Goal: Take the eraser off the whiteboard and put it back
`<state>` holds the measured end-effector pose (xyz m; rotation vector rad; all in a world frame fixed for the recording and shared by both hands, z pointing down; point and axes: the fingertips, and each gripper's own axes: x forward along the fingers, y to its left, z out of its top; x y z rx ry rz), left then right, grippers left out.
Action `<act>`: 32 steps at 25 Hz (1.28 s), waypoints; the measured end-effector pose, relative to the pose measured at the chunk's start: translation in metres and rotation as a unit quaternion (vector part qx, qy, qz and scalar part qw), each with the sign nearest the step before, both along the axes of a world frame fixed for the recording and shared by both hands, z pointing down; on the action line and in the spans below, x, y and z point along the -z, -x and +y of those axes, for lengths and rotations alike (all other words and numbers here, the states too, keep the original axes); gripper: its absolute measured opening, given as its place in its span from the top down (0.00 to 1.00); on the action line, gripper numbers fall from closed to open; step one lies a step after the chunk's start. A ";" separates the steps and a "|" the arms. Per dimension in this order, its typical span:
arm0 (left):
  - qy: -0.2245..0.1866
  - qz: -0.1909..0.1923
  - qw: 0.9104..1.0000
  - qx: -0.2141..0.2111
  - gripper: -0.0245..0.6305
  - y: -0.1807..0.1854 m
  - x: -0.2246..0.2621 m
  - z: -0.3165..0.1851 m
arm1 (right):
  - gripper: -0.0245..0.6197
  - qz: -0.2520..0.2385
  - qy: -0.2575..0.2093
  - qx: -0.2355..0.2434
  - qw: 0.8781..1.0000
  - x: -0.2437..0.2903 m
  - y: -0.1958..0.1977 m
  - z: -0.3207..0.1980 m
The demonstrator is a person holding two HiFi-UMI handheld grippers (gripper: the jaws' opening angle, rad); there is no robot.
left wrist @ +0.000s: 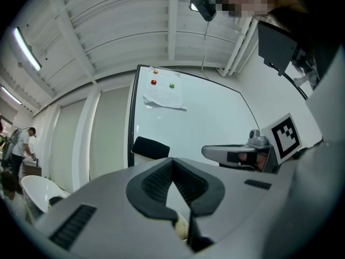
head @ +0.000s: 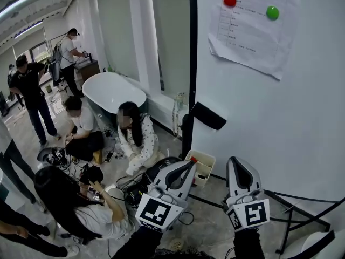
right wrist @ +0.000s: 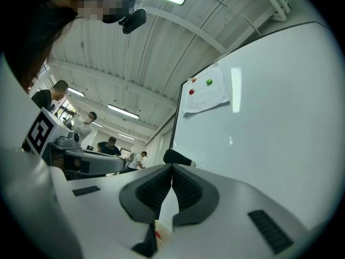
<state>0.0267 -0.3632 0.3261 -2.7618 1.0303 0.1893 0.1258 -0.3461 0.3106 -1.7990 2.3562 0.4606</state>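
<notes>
Hanging low, the left tool (head: 190,163) had its jaws together, empty; above it the black eraser (head: 207,116) clung to the whiteboard (head: 269,107) at its left edge, probably by magnet; the right tool (head: 235,161) was likewise shut on nothing, both poised to reach up.

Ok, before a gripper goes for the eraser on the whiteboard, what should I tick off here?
1. Eraser in place on the whiteboard: ok, it sits by the board's left edge.
2. Left gripper empty: ok, jaws together, nothing between them.
3. Right gripper empty: ok, jaws together, nothing between them.
4. Jaws open for the eraser: not ok, both are shut.
5. Clear line to the eraser: ok, both gripper views show it unobstructed just past the jaw tips.
6. Which gripper will take it: cannot tell.
</notes>
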 end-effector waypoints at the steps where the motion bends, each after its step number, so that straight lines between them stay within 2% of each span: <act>1: 0.000 0.001 1.000 -0.002 0.95 0.000 0.000 -0.005 | 0.95 0.002 -0.005 -0.004 1.000 0.002 0.000 -0.004; 8: 0.009 0.012 1.000 -0.009 0.95 0.004 -0.001 -0.032 | 0.94 0.054 -0.003 -0.020 0.998 0.005 0.005 -0.040; 11: 0.010 0.007 1.000 -0.011 0.95 0.006 -0.003 -0.039 | 0.85 0.090 0.003 -0.019 0.996 0.004 0.010 -0.053; 14: 0.008 0.001 1.000 -0.013 0.95 0.008 -0.005 -0.046 | 0.73 0.152 0.009 -0.030 0.988 0.004 0.016 -0.066; 17: 0.009 0.004 1.000 -0.013 0.95 0.009 -0.005 -0.051 | 0.58 0.229 0.011 -0.058 0.972 0.004 0.018 -0.081; 21: 0.011 0.003 1.000 -0.015 0.95 0.010 -0.005 -0.056 | 0.50 0.308 0.007 -0.088 0.947 0.002 0.020 -0.103; 25: 0.007 0.000 1.000 -0.019 0.95 0.011 -0.004 -0.059 | 0.49 0.384 -0.005 -0.128 0.914 0.000 0.022 -0.124; 32: 0.010 -0.004 1.000 -0.019 0.95 0.016 -0.006 -0.064 | 0.47 0.432 -0.020 -0.174 0.885 0.003 0.022 -0.147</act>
